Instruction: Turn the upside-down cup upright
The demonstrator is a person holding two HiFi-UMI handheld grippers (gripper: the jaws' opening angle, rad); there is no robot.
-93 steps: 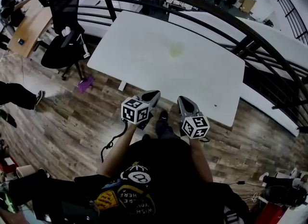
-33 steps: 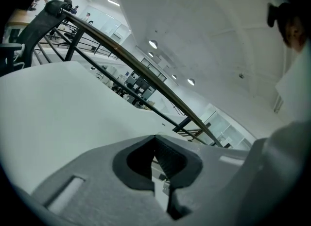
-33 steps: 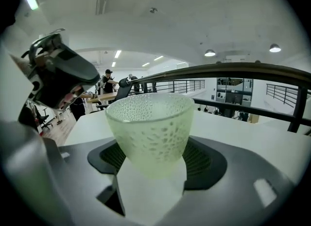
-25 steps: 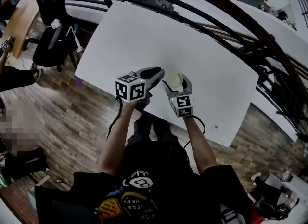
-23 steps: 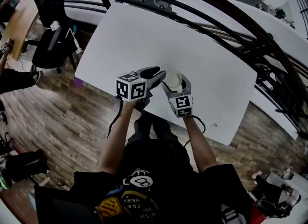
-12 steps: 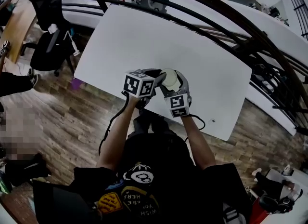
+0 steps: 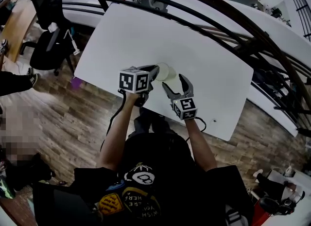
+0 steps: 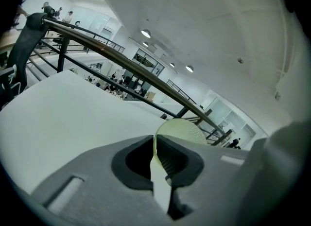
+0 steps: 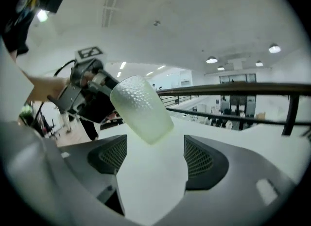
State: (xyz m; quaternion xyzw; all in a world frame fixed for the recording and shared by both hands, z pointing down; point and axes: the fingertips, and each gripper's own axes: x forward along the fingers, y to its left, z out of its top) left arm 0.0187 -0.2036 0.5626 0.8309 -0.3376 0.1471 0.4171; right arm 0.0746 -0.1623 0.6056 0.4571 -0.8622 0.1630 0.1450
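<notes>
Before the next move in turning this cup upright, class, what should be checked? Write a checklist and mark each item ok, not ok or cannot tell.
1. Left tongs grip the cup: ok. They have just been closing and pinch its wall.
2. Right tongs free of the cup: ok. They are open with nothing pressed between them.
3. Cup off the table: ok. It appears lifted in the right gripper view.
4. Cup upright: not ok. It hangs tilted.
5. Cup empty: cannot tell. Its inside does not show.
</notes>
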